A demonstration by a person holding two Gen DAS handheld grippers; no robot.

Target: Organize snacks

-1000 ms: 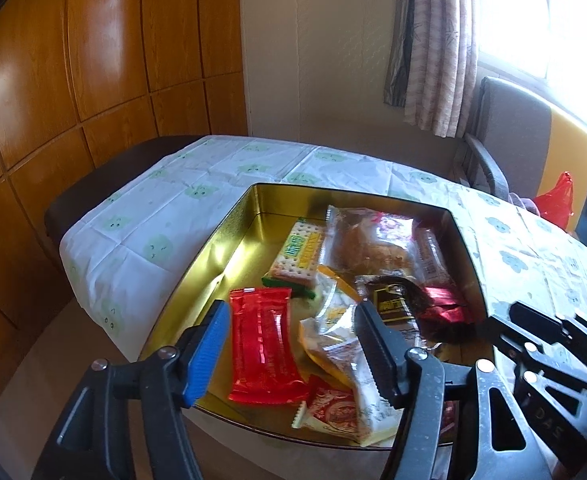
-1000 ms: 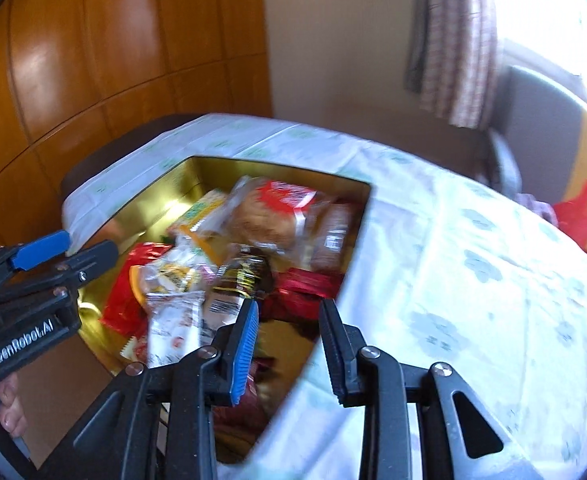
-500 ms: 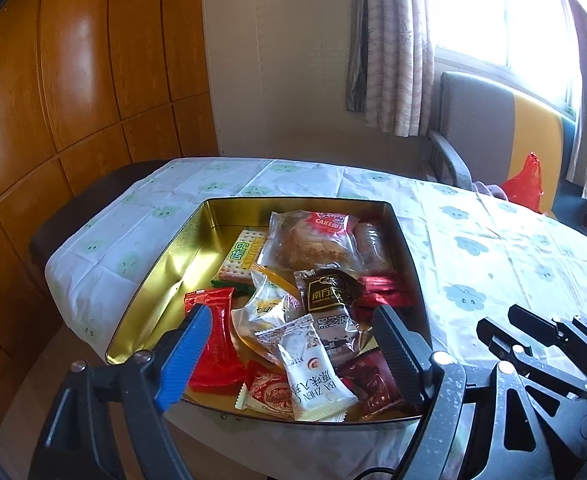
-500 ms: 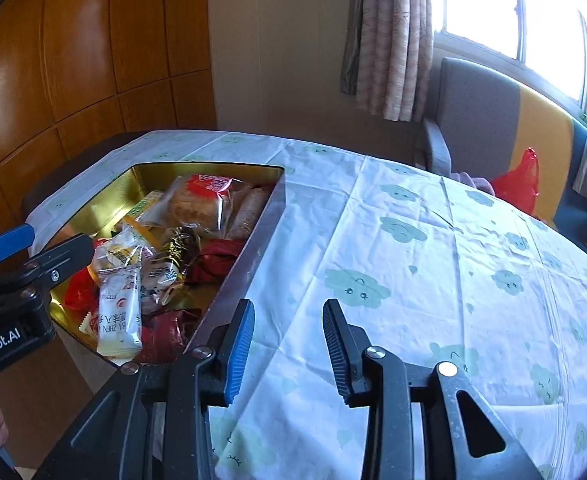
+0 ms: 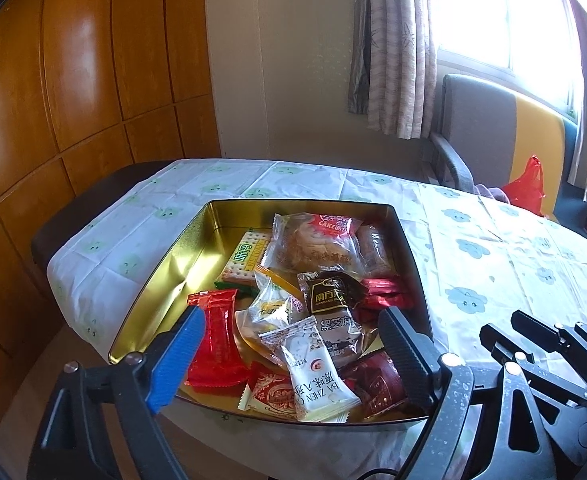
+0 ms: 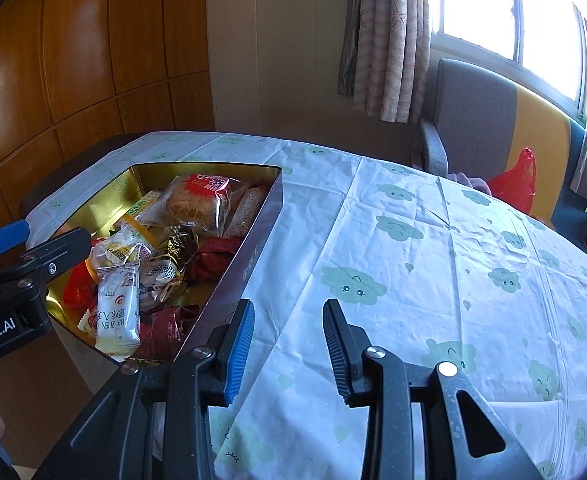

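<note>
A gold tin box (image 5: 181,256) sits at the table's near left corner, full of wrapped snacks: a cake pack (image 5: 313,244), a cracker pack (image 5: 245,260), a red wrapper (image 5: 217,340), a white bar (image 5: 317,376). My left gripper (image 5: 289,344) is open and empty, held above the box's near edge. My right gripper (image 6: 287,336) is open and empty over the tablecloth, right of the box (image 6: 249,256). The left gripper also shows in the right wrist view (image 6: 33,248).
The table (image 6: 413,248) has a white cloth with green cloud prints. A grey and yellow armchair (image 6: 485,120) with a red bag (image 6: 513,180) stands beyond the far right edge. Wooden wall panels are at the left, curtains and a window at the back.
Both grippers have pulled back and up from the box. The right gripper has swung right, from over the box to over the bare cloth. Both stayed open.
</note>
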